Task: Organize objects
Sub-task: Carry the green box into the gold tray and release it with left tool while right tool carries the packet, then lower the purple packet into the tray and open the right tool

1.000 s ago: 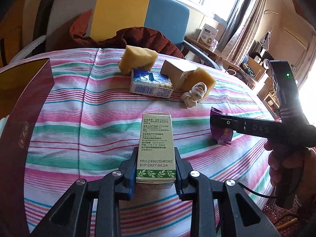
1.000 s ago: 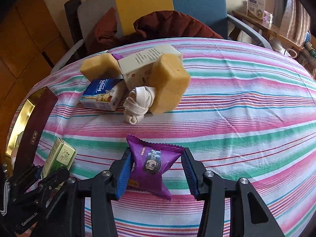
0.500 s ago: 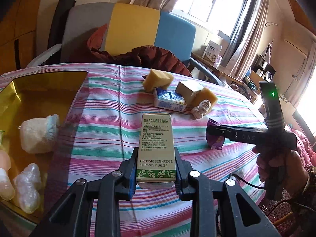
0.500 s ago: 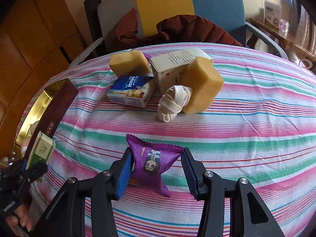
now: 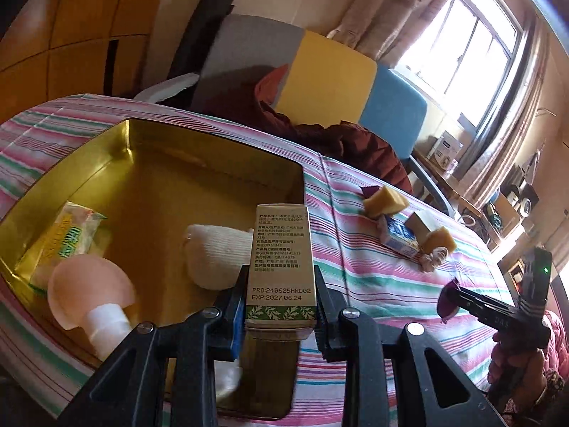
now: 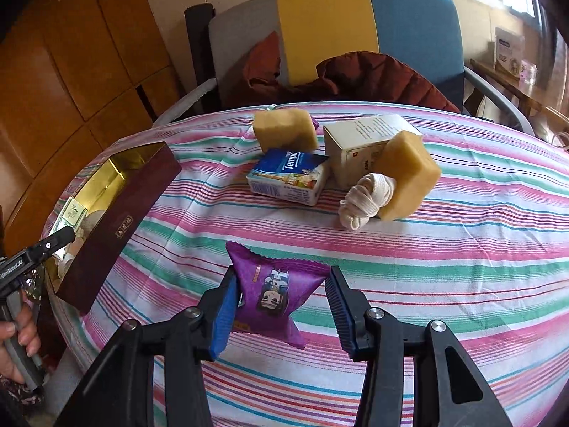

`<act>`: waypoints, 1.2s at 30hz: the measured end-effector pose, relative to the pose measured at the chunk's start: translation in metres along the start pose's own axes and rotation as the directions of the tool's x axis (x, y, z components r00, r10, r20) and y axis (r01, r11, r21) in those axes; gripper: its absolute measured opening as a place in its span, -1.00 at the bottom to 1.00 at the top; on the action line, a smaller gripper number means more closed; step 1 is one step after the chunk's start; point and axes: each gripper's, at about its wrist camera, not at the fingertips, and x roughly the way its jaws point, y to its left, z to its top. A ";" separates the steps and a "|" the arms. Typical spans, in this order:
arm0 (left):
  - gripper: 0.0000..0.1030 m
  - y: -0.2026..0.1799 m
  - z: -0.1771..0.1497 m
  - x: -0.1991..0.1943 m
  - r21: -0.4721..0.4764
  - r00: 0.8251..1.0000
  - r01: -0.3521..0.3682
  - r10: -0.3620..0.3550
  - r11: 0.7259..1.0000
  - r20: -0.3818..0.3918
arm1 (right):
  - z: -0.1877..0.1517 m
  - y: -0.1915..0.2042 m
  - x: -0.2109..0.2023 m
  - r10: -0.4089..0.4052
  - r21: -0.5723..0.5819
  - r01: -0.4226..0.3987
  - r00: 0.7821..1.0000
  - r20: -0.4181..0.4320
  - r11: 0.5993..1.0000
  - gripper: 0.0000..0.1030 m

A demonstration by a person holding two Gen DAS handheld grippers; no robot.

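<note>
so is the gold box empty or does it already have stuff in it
Not empty. The gold box already holds a yellow-green packet, a white knitted bundle and a pink mushroom-shaped item.

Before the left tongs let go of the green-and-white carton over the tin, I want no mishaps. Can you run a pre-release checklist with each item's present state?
1. Left tongs clamped on the green-and-white carton: ok.
2. Carton above the gold tin: ok.
3. Free floor in the tin beyond the white pouch and pink mushroom toy: ok.
4. Spot directly under the carton clear: cannot tell.
5. Right tongs holding the purple snack packet, away from the tin: ok.
</note>
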 end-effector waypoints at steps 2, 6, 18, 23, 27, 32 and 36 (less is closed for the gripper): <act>-0.42 0.017 0.005 -0.002 -0.027 0.999 -0.042 0.042 0.999 0.014 | -0.001 0.009 -0.004 0.013 -0.008 -0.013 1.000 0.013 1.000 -0.05; -0.42 0.045 0.013 0.004 -0.073 0.992 -0.122 0.122 0.990 -0.010 | -0.004 0.033 -0.011 0.033 -0.037 -0.032 0.999 0.027 0.999 -0.05; -0.37 0.083 0.026 0.027 -0.121 0.984 -0.173 0.167 0.978 -0.057 | -0.006 0.117 -0.019 0.167 -0.118 -0.162 0.985 0.032 0.980 -0.05; -0.13 0.089 0.025 0.023 -0.163 0.990 -0.133 0.125 0.978 -0.057 | -0.007 0.147 -0.017 0.194 -0.171 -0.188 0.981 0.018 0.967 -0.05; -0.11 0.098 0.027 0.004 -0.239 0.995 -0.099 0.102 0.966 -0.003 | -0.007 0.168 -0.012 0.214 -0.208 -0.209 0.977 -0.001 0.955 -0.05; -0.06 0.115 0.041 -0.022 -0.335 0.981 -0.169 0.190 0.927 0.031 | -0.005 0.196 -0.005 0.245 -0.248 -0.244 0.969 -0.027 0.938 -0.05; -0.02 0.129 0.047 -0.037 -0.399 0.968 -0.216 0.249 0.891 0.032 | 0.001 0.222 0.007 0.257 -0.280 -0.265 0.964 -0.067 0.923 -0.05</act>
